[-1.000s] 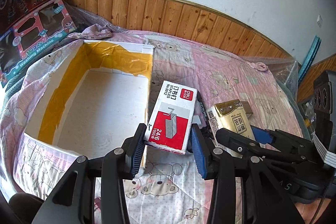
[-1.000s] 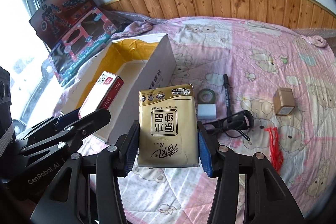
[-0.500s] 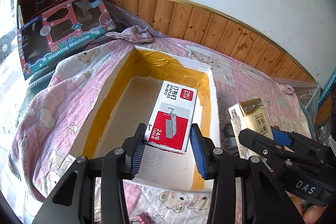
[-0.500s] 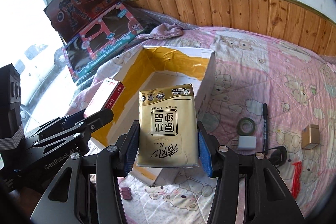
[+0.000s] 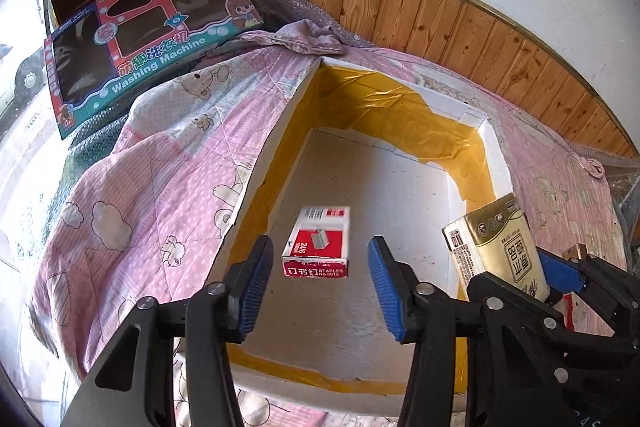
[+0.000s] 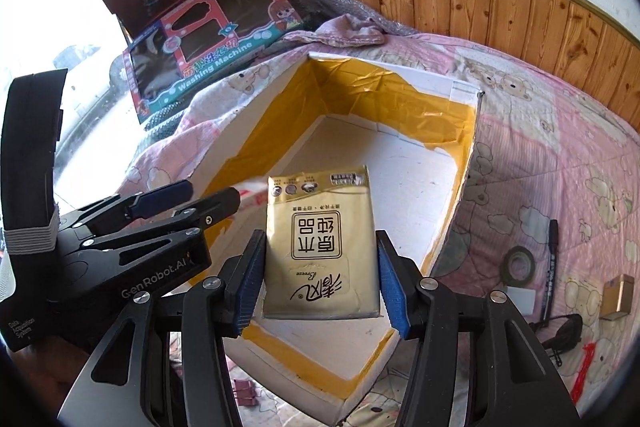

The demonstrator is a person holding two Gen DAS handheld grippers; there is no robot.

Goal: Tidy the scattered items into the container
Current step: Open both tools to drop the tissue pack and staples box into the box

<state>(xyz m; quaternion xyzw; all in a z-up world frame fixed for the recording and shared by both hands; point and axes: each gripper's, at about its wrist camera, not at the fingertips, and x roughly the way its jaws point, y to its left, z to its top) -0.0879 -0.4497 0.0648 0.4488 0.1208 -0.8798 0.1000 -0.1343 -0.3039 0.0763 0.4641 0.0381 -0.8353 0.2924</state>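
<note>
Dropping items into the box [image 5: 494,155] — staples in, tissues next.
The left hand-held gripper [image 5: 320,277] is hanging open over the staple box [image 5: 318,247] inside; the right hand-held gripper [image 6: 318,277] is clenching the tissue pack [image 6: 320,247] — best lowering it before letting go.

Glossy gold pack [image 6: 320,247], cloth quilt [image 6: 540,155]

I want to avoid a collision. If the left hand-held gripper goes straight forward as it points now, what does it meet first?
Probably the staple box, which lies between the open jaws of the left hand-held gripper; behind it is the container floor. Depth is unclear.
</note>
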